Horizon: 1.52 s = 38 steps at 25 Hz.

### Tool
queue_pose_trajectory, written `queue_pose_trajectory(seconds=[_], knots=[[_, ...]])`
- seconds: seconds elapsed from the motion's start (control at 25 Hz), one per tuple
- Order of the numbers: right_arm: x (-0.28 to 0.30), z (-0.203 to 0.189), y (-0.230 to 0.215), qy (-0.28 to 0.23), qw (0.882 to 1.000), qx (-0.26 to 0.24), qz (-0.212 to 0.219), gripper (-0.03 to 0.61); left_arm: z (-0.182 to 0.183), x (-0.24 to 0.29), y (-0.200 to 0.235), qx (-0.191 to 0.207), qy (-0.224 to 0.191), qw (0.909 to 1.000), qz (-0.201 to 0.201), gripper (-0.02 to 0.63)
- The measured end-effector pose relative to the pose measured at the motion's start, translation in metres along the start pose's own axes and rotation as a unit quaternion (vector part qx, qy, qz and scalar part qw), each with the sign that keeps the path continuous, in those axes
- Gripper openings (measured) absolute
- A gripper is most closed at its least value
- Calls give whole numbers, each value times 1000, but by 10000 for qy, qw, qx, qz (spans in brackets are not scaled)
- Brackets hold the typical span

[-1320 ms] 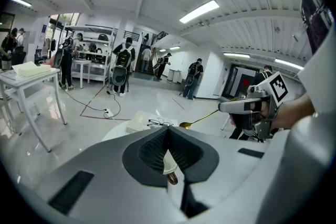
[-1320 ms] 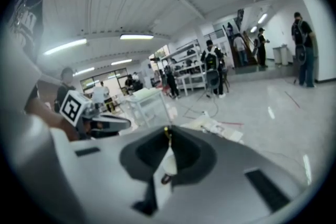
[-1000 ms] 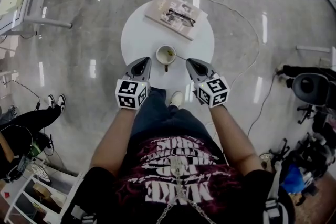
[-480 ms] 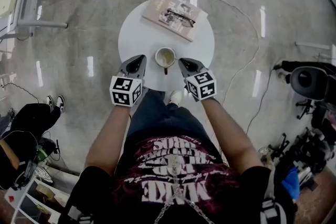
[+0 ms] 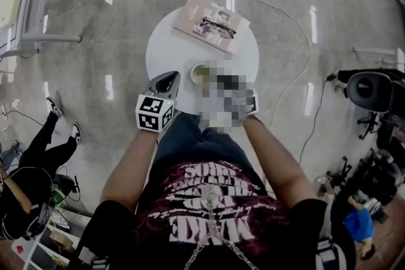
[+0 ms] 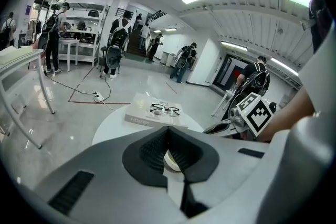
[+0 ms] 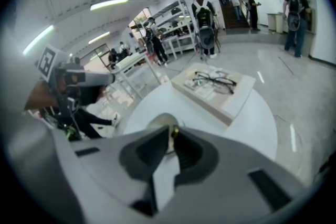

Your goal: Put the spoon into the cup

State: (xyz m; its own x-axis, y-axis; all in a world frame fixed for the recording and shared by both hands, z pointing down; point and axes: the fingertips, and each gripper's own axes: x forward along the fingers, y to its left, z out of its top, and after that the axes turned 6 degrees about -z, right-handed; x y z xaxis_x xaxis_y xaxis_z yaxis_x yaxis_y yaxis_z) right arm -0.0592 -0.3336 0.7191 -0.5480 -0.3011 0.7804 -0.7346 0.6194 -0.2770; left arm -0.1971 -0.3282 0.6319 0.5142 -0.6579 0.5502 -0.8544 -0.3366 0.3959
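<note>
My right tongs are closed on the spoon; only a small gold-coloured bit of it shows, pinched at the tips. The cup sits just beyond them on the round white table, and I can't tell whether the spoon's bowl is inside it. My left tongs are closed on nothing, just left of the cup with their tips toward its near rim, and at the far side lies a book with glasses on top.

Left hand-held gripper and right hand-held gripper angle down, closed.
</note>
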Motion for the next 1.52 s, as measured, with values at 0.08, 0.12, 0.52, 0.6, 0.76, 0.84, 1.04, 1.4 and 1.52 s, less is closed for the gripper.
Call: queue_pose_trajectory(seconds=[0.08,0.12,0.52,0.6,0.76,0.84,1.04,1.4,1.52], knots=[[1,0,3,27,9999,-139,5,48,4,-1,-2,68,17,9999,-92,29],[1,0,5,24,9997,-241,-5,139,7,-1,-2,91,16,9999,-132,29],[-66,44,-12,-563,9892,-916,-994,244,79,-21,-9,511,-421,9969,-427,29],[-98,65,-12,-881,9860,-866,-1116,244,100,-32,-15,638,-584,9953,-442,29],[-168,124,-4,-1913,9731,-698,-1081,244,148,-53,-31,876,-1187,9883,-392,29],[-201,152,0,-2378,9641,-696,-955,242,175,-64,-47,1030,-1527,9824,-307,29],[-258,206,28,-3229,9392,-1009,-583,80,222,-97,-82,1273,-2263,9657,-27,29],[-297,240,36,-3812,9190,-959,-314,34,242,-127,-119,1379,-2623,9546,312,29],[-298,239,36,-3805,9192,-990,-212,34,243,-127,-121,1391,-2640,9537,375,29]])
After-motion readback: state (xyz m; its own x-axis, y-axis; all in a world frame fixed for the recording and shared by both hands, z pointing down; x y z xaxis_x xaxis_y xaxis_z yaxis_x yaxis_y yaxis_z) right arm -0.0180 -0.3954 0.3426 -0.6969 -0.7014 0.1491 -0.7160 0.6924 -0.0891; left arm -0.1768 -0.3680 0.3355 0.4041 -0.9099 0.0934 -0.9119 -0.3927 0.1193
